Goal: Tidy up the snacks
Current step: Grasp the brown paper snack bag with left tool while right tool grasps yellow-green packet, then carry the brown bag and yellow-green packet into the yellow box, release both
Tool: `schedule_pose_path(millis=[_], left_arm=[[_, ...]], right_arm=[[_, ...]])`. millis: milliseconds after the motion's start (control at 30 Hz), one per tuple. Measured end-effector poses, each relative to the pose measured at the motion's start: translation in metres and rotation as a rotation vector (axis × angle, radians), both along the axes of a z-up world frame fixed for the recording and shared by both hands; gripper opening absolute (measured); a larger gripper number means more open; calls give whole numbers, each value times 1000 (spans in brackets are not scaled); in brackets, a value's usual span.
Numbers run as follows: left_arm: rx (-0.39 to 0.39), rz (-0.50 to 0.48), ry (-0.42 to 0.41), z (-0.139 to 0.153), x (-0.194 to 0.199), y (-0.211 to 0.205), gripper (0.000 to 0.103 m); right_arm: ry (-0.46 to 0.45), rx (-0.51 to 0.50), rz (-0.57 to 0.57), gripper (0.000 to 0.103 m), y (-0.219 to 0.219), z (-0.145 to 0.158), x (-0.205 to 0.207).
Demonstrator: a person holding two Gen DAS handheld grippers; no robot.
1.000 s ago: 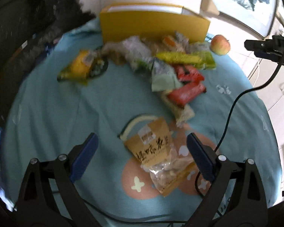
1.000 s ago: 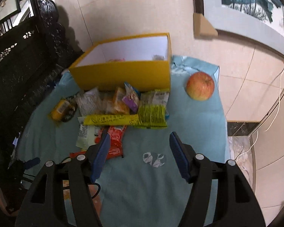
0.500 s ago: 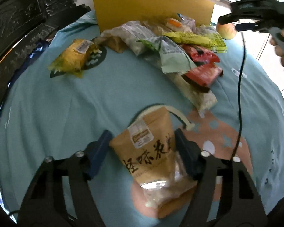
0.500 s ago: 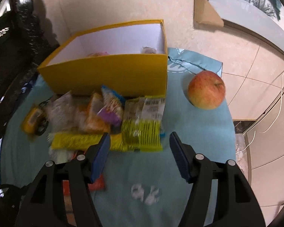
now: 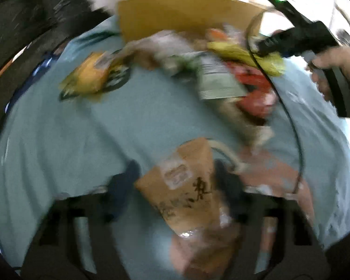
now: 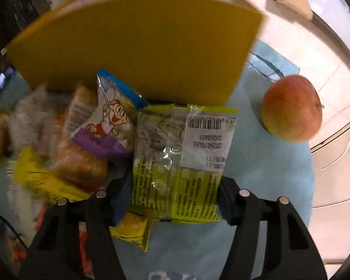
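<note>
Your left claw (image 5: pixel 175 184) had just been closing around the brown kraft-paper snack pouch (image 5: pixel 186 186), which lay between its jaws on the teal cloth-covered surface (image 5: pixel 70 128); the blur hid whether the pads pressed it yet. Your right claw (image 6: pixel 172 193) stood apart, its jaws narrowing on either side of the yellow-green crinkly plastic snack packet (image 6: pixel 182 158), just ahead of the claw and in front of the open yellow cardboard box (image 6: pixel 140 44). Both of these 2 packs looked light, soft and slippery, likely to crumple and slide. You would probably do best pinching each across its flat middle, gently, so the brittle contents stayed whole.
</note>
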State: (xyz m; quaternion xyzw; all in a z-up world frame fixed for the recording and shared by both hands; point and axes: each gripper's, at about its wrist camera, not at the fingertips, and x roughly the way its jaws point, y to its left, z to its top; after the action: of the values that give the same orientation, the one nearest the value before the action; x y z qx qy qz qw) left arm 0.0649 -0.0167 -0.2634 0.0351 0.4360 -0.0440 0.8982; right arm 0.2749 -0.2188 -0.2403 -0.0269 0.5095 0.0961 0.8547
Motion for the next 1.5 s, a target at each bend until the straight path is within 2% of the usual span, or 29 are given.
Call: schedule_pose_path(millis=[67,133,333,700,933,1067,1267,1500], left_arm=[[-65,-25,24,3,1,2,52],[-90,-24,13,8,-2,6,52],[-145,-1,-43,29,-8,18,52],[-192,44,-160,80,-21,33,52],[-187,47,-227,121,-17,31,52],[-199,43,-292,156,-6,31,52],[-219,61,-385,211,32,28,52],[-248,115,-425,245,96,26,52]], right_arm=[[-12,82,-9,62,-15,11,-13],[-33,132,-12,62,-28,24,-28],[-100,205,-21,62,-53,59,-66],[-190,253,5,62,-52,110,-110],[-277,273,35,62,-52,153,-127],[-344,281,41,62,-55,184,-132],[-426,265,60,62,-55,223,-119],[-490,233,102,62,-41,252,-81]])
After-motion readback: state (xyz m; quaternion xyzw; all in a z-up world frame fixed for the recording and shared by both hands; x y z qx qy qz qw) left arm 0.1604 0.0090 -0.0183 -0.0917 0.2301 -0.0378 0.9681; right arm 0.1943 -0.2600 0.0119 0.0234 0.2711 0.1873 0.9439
